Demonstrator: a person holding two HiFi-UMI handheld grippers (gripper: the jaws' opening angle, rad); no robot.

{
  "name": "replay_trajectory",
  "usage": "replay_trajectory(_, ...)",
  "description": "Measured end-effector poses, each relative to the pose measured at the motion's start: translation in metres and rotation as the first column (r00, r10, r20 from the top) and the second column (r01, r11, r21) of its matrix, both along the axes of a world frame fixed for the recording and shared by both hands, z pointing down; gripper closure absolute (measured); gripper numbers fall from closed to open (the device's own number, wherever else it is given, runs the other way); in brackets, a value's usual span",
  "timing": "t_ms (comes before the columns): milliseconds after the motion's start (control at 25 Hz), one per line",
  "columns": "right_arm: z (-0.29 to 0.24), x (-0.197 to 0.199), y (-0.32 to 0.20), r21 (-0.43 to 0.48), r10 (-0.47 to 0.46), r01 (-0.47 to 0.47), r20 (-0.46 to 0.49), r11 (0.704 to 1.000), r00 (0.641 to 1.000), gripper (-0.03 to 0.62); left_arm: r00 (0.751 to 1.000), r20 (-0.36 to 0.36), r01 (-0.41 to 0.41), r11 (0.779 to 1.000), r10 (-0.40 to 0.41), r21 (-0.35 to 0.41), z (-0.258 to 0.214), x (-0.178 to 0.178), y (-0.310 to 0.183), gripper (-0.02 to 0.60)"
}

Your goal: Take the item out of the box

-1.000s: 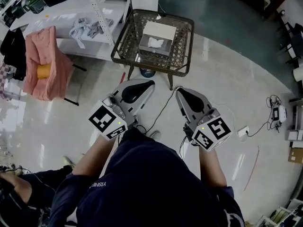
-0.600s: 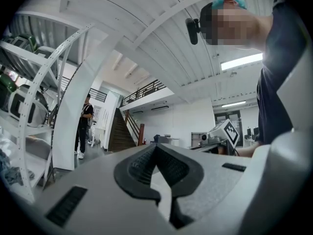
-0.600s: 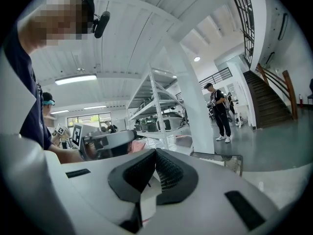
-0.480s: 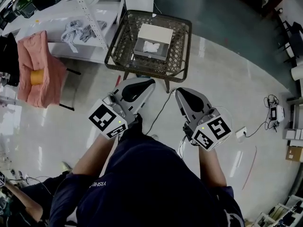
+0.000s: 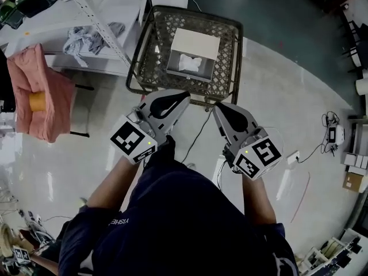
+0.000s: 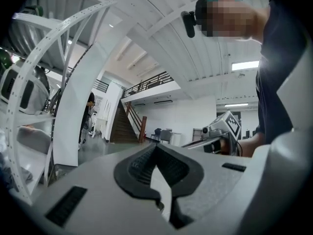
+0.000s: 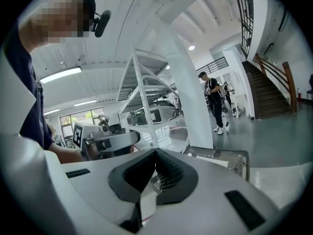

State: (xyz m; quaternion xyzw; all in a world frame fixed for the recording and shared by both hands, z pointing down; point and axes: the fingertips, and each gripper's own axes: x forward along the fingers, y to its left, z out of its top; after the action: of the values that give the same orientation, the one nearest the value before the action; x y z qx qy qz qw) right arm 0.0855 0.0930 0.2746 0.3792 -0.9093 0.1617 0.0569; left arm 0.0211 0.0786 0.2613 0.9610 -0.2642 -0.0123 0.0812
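A white open box (image 5: 195, 42) stands on a brown wicker table (image 5: 150, 50) at the top centre of the head view. Inside it lies a crumpled white item (image 5: 188, 63). My left gripper (image 5: 183, 95) hangs just short of the table's near edge, shut with nothing in it. To its right my right gripper (image 5: 217, 107) is also shut and empty, level with that edge. In the left gripper view the jaws (image 6: 156, 147) meet at the tip and point up at the hall. The right gripper view has the shut jaws (image 7: 156, 152) and the table's corner (image 7: 230, 158) beyond them.
A white metal shelf rack (image 5: 92, 10) with clothes stands left of the table. A pink cloth (image 5: 31, 91) hangs further left. Cables and a power strip (image 5: 295, 157) lie on the glossy floor at the right. A person (image 7: 213, 104) stands far off in the right gripper view.
The person has stepped toward the wicker table, so the table and box now sit closer to both gripper tips. Both grippers stayed shut.
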Motion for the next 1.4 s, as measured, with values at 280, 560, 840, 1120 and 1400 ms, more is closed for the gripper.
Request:
replay_trajectory(280, 0.016, -0.036, -0.078, -0.037, 0.014, -0.015, -0.029, 0.999, 0.999, 0.572, 0.999, 0.026, -0.029, 0.998, 0.03, -0.052, 0.028, -0.032, -0.076, 0.575)
replay_trajectory(560, 0.043, -0.049, -0.137, -0.094, 0.059, -0.062, -0.038, 0.994, 0.998, 0.572, 0.998, 0.046, -0.046, 0.997, 0.049, -0.061, 0.042, -0.052, -0.135, 0.575)
replay_trajectory(840, 0.084, -0.052, -0.172, -0.167, 0.062, -0.073, -0.071, 0.983, 0.996, 0.572, 0.996, 0.068, -0.052, 0.99, 0.062, -0.13, 0.078, -0.06, -0.164, 0.575)
replay_trajectory(1120, 0.125, -0.051, -0.201, -0.23, 0.011, -0.037, -0.114, 0.973, 0.993, 0.572, 0.995, 0.089, -0.034, 0.977, 0.054, -0.211, 0.117, -0.052, -0.184, 0.575)
replay_trajectory(1400, 0.181, -0.043, -0.236, -0.266, -0.071, 0.019, -0.187, 0.964, 0.98, 0.572, 0.993, 0.115, 0.009, 0.964, 0.023, -0.264, 0.163, -0.04, -0.216, 0.575)
